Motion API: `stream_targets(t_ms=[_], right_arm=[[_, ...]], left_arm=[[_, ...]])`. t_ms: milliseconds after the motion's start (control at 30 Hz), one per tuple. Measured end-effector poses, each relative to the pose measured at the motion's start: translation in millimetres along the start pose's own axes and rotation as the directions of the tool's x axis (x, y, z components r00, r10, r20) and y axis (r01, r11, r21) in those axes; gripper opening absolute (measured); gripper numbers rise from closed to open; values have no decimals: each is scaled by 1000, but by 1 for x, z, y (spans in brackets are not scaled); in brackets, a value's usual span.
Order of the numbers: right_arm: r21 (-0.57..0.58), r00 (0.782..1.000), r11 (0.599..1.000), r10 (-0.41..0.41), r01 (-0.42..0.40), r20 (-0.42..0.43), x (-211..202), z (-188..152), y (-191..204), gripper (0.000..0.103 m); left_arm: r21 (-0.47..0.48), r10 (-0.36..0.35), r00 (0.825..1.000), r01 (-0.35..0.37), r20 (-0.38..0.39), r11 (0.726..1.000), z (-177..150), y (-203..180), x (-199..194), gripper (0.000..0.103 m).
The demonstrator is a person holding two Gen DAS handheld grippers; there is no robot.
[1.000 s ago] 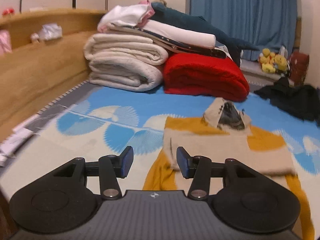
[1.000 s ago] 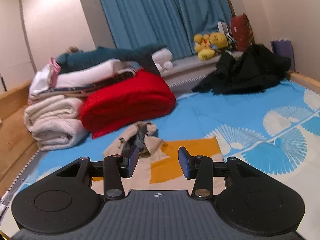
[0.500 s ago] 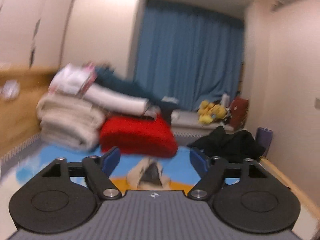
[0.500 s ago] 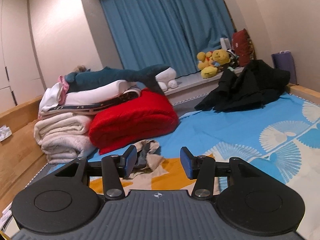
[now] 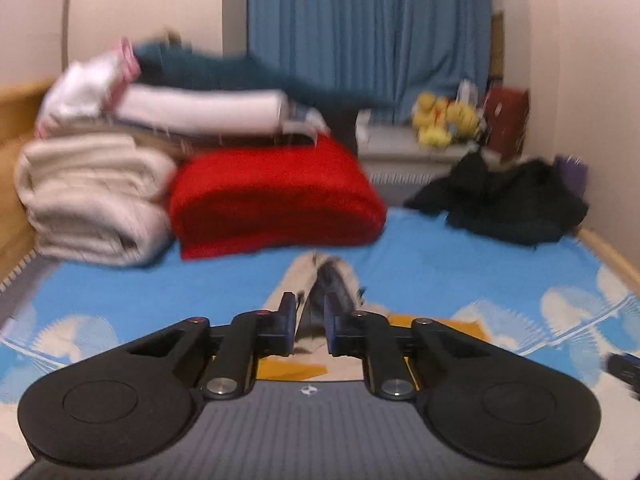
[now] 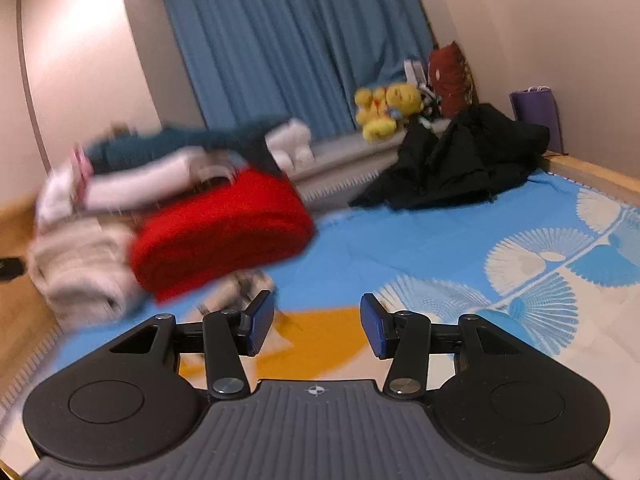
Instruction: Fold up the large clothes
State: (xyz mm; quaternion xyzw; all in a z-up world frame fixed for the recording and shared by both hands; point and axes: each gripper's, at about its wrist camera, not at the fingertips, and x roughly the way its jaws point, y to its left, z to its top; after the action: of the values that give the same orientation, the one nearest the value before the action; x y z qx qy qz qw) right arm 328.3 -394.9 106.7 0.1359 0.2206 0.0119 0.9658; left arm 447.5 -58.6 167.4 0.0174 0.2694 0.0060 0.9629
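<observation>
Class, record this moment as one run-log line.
left gripper: closing, narrow gap, nothing gripped | right gripper: open, empty | garment: flat on bed

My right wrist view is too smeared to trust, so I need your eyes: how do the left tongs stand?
Observer: The left tongs have just been closing. A narrow gap remains, and nothing is visibly pinched between them.
Operator: What are they aimed at?
Observer: The hood of the beige-and-orange garment. It lies straight ahead past the fingertips, short of the red blanket.
Operator: How does that hood lie?
Observer: Its dark grey lining shows in the middle, with beige cloth on both sides.
</observation>
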Motion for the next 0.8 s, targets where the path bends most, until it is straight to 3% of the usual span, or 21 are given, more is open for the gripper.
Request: stream_targets(t_ms=[33,100,167,267,533,567,633,700,733,800], right_arm=[[-7,1000,1000,-21,21,-16,6,-2,0,45],[-8,999,1000,-21,20,-46,20,-10,-1,27],[-21,993,999,-44,42,-108,37,-13,0,21],[-55,986,997,-69,61,-153,58,-19,5,16],[-113,969,992,-85,60,-230,97,-36,14,16],[-120,966,991,-92,65,-242,102,-38,14,16],[-120,957,990,-110,80,-269,111,-40,9,17],[-118,943,988,-130,98,-307,120,-44,5,17],[-118,936,987,-140,107,-323,125,-46,4,17],[-110,922,986,-155,124,-353,133,-51,2,17]], left_arm=[[-3,-1,1000,1,-26,1000,-1,6,26,15],[7,3,998,-3,-64,1000,-2,14,76,15],[9,6,996,-5,-89,1000,-1,24,124,15],[-18,10,992,-12,-125,1000,2,33,189,15],[-52,31,984,-41,-177,998,21,31,340,18],[-61,33,982,-45,-188,997,22,31,357,22],[-72,52,976,-68,-210,995,23,30,390,61],[-63,99,972,-115,-214,991,23,28,419,81],[-56,111,966,-127,-232,990,23,25,434,86],[-47,125,956,-142,-265,989,23,21,460,86]])
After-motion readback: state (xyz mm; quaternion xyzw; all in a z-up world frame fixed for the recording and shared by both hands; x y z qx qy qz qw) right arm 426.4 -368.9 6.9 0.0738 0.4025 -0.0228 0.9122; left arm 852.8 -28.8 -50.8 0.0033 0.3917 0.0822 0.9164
